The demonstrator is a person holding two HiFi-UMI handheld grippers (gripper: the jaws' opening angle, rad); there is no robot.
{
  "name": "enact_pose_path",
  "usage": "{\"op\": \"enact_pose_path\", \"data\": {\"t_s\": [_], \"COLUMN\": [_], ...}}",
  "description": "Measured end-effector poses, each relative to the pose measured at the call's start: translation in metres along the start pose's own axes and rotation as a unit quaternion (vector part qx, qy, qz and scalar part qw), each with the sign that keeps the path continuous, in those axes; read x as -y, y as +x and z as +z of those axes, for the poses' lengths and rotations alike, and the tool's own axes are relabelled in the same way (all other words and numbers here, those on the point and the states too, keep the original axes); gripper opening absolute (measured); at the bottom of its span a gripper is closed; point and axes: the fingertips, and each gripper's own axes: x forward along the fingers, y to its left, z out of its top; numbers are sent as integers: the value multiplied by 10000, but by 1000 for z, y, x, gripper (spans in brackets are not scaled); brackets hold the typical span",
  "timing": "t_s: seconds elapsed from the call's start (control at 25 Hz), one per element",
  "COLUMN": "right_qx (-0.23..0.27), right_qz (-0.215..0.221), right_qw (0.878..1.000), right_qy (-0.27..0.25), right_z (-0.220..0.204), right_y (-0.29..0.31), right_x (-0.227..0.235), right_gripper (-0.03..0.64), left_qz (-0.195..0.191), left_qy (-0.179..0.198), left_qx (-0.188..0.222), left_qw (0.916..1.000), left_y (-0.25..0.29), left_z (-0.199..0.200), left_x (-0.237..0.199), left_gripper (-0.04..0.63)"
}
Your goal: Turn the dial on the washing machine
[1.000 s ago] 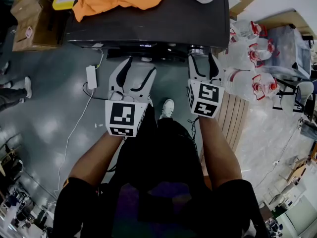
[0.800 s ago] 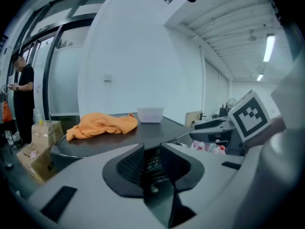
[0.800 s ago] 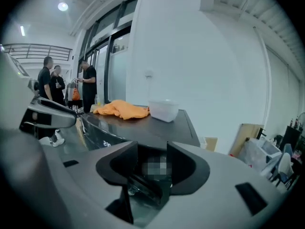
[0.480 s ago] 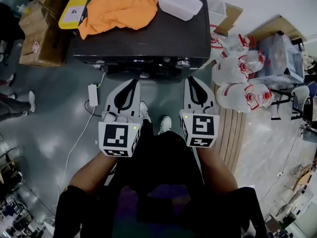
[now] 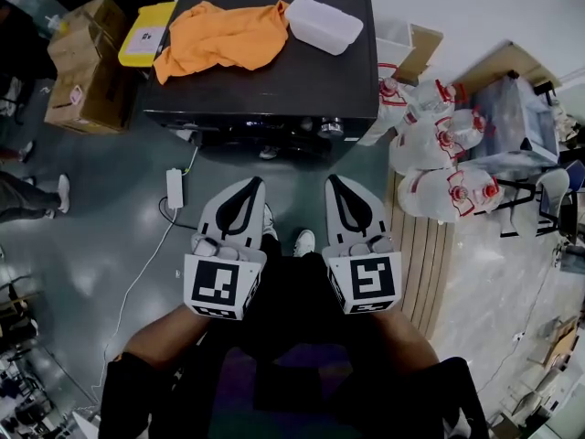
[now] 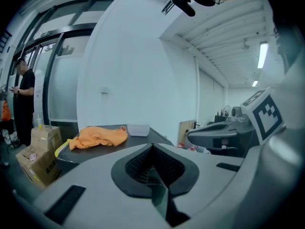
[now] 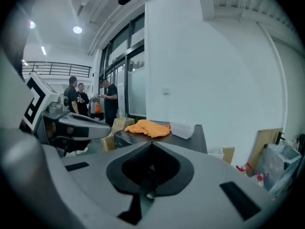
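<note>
Dial point(image 5: 331, 128): small silvery knob on the washer point(image 5: 274, 71) front panel, toward its 3 o'clock end.

Head view: washer sits at 12 o'clock, with an orange cloth point(image 5: 224, 35) and a clear tub point(image 5: 322, 24) on its black top. Left gripper point(image 5: 249, 183) and right gripper point(image 5: 335, 180) hang side by side at 6 o'clock from the panel, noses toward it and well apart from the dial. The right one is the nearer, with the dial at about its 12.

Left gripper view: jaws pressed together, nothing between them. Cloth and tub show on the washer top at 10 o'clock; no dial in sight.

Right gripper view: jaws have just been closing and now meet, nothing in them. Cloth and tub sit at 12 o'clock; the dial is out of sight here too.

Handling, our guess: the dial is rigid, smooth and likely slick, fixed on its axis, and probably clicks through stiff stops. We'd spread the right jaws first, pinch the rim on opposite sides square-on, then roll the wrist. A light grip would slip.
</note>
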Motion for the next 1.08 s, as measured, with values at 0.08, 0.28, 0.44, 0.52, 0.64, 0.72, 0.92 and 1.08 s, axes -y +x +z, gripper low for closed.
{"op": "enact_pose_path", "data": {"t_s": [0.08,0.28,0.44,0.52,0.64,0.72,0.92,1.08], "right_qx": [-35,-24,-3,22,6,-7,7,1], "right_qz": [39,88,153,161,167,171,175,168], "right_qw": [10000,10000,9999,9999,9999,9999,9998,9999], "right_qy": [-18,18,11,4,-22,-21,-9,-31], "right_z": [-4,-7,-3,-1,-2,-3,-2,-2], "right_y": [-2,-6,-4,-5,-5,-4,-2,0], "right_x": [-2,-3,-6,-7,-7,-6,-6,-7], "right_gripper": [14,14,14,14,14,14,14,14], "left_qz": [-23,-44,-12,-22,-23,-23,-52,-71], "left_qy": [14,46,40,61,65,63,89,107], "left_qx": [-58,-183,-183,-166,-161,-166,-166,-159], "left_qw": [10000,9998,9998,9998,9998,9998,9998,9998], "left_y": [0,-2,-2,-2,-1,-1,1,1], "left_z": [-5,-16,-17,-16,-15,-16,-15,-15], "left_x": [7,15,14,15,14,14,14,14], "left_gripper": [14,14,14,14,14,14,14,14]}}
